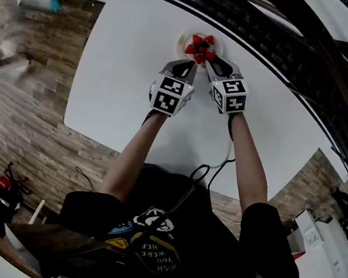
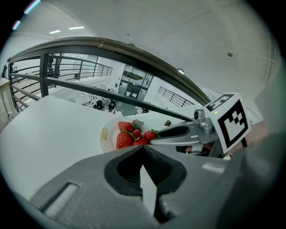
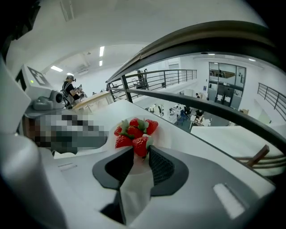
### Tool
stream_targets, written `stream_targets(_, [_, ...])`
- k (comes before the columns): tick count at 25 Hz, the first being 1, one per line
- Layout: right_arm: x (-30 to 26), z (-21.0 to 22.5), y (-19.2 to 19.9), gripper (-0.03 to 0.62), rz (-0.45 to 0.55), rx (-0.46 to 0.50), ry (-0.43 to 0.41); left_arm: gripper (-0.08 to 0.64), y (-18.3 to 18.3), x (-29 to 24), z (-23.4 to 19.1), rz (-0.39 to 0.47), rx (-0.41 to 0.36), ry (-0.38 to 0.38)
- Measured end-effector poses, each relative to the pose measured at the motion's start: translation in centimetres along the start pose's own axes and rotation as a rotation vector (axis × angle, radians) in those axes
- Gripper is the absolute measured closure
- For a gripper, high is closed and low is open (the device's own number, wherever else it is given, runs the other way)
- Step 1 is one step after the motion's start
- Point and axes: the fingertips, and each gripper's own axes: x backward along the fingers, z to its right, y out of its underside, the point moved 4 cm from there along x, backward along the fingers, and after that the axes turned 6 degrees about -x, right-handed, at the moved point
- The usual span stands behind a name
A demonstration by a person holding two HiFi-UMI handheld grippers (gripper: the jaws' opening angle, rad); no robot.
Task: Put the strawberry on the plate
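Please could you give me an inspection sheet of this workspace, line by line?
Surface: white table, only the plate on it.
Job's things: plate holding a pile of strawberries; one more strawberry held at the pile.
Clutter: nothing seen.
Grippers: left gripper shut, empty; right gripper shut on the strawberry.
Cables: black cable looping near the person's chest.
Surroundings: railing, wood floor.

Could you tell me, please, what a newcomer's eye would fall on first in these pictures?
A heap of bright red strawberries sits on a small white plate at the far side of the white table. The right gripper is closed on one strawberry right at the heap. The left gripper, jaws together and empty, points at the plate from beside it.
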Motion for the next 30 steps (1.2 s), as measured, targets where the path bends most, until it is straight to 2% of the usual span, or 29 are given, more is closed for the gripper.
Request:
stream_targets(5, [0.0,0.3,-0.2,0.477,-0.017,0.127,0.048,0.555,0.0,0.2,0.8,0.002,0.001,0.014])
stream_targets(7, [-0.3,0.0,-0.3,0.457,-0.02,0.151,0.054,0.555,0.1,0.5,0.5,0.0,0.006,0.018])
stream_targets(8, [-0.4,-0.2,-0.3,0.452,-0.02,0.15,0.051,0.555,0.2,0.7,0.3,0.0,0.009,0.018])
stream_targets(10, [-0.3,-0.2,-0.2,0.402,-0.015,0.133,0.053,0.555,0.3,1.2,-0.1,0.002,0.017,0.014])
stream_targets(15, [1.7,-0.1,-0.4,0.396,0.04,0.067,0.083,0.555,0.4,3.0,-0.7,0.014,0.034,0.008])
stream_targets(20, [6.7,-3.4,-0.3,0.459,0.153,-0.032,0.051,0.555,1.0,7.1,-0.1,0.034,0.023,0.024])
stream_targets(24, [12.6,-6.1,-0.6,0.537,0.273,-0.096,0.076,0.555,0.6,11.1,2.9,0.063,-0.032,0.05])
stream_targets(30, [21.6,-9.3,-2.2,0.585,0.452,-0.138,0.116,0.555,-2.6,17.6,8.0,0.204,-0.077,0.068])
